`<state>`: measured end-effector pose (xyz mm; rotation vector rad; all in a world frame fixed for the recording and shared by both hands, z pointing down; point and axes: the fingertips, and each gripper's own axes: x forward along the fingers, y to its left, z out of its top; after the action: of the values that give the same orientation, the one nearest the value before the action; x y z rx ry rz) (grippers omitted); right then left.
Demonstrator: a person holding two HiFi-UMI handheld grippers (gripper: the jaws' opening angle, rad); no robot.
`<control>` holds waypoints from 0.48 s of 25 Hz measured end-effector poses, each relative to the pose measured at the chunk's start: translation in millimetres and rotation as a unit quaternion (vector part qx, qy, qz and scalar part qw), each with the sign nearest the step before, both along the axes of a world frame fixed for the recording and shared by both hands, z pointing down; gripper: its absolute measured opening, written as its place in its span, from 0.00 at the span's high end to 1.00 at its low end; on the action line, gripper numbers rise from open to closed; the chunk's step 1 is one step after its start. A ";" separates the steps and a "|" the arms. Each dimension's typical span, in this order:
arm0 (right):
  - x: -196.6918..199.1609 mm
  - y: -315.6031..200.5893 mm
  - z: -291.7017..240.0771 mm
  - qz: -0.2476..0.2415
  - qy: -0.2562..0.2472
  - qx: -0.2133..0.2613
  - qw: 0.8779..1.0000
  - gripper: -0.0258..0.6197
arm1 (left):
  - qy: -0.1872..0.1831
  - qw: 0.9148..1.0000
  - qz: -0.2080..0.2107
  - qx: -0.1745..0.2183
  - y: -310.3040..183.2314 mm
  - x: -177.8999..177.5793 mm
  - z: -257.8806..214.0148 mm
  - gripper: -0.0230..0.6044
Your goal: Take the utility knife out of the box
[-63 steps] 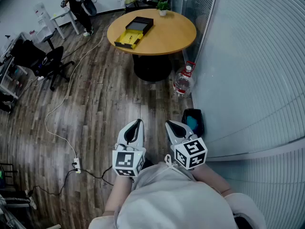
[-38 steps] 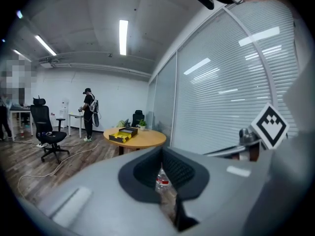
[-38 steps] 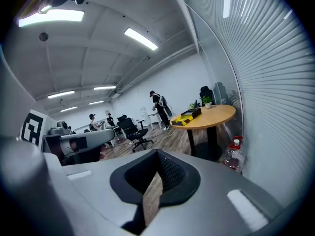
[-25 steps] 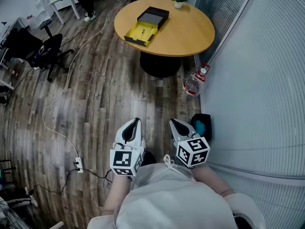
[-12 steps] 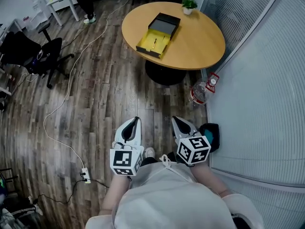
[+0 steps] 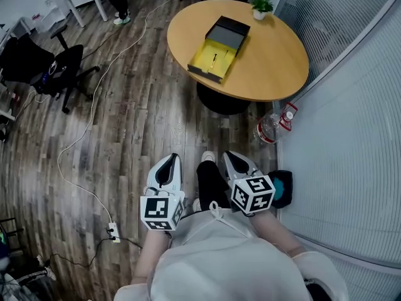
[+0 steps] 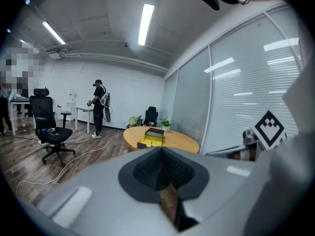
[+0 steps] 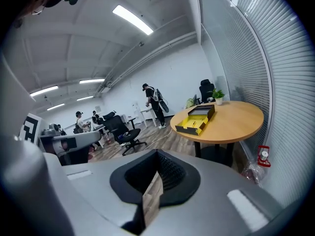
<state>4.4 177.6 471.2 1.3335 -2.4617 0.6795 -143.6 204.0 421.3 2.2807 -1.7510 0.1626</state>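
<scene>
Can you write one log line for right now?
left gripper: shut, empty | right gripper: shut, empty | box: open on round table, far ahead | utility knife: in box, untouched

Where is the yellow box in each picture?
Head view: the yellow box lies open near the top, slightly right of the middle.
Left gripper view: the box is small, just left of the middle and a little below halfway.
Right gripper view: the box is right of the middle, about halfway up.
Shared landmark: the round wooden table under it.
</scene>
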 end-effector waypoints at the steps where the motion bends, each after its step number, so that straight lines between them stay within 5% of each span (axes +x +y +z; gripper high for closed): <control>1: -2.8 -12.0 1.3 -0.003 0.000 0.000 1.000 0.96 | -0.002 1.000 -0.003 0.000 -11.0 -3.1 0.3 0.95; 12: -14.4 -202.4 -1.2 -0.017 -0.001 0.003 1.000 0.96 | -0.015 1.000 -0.011 -0.005 -196.2 -11.5 0.1 0.95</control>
<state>-10.0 -24.8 470.0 1.2902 -2.4855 0.6655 -155.1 7.7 421.5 2.2627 -1.7853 0.2016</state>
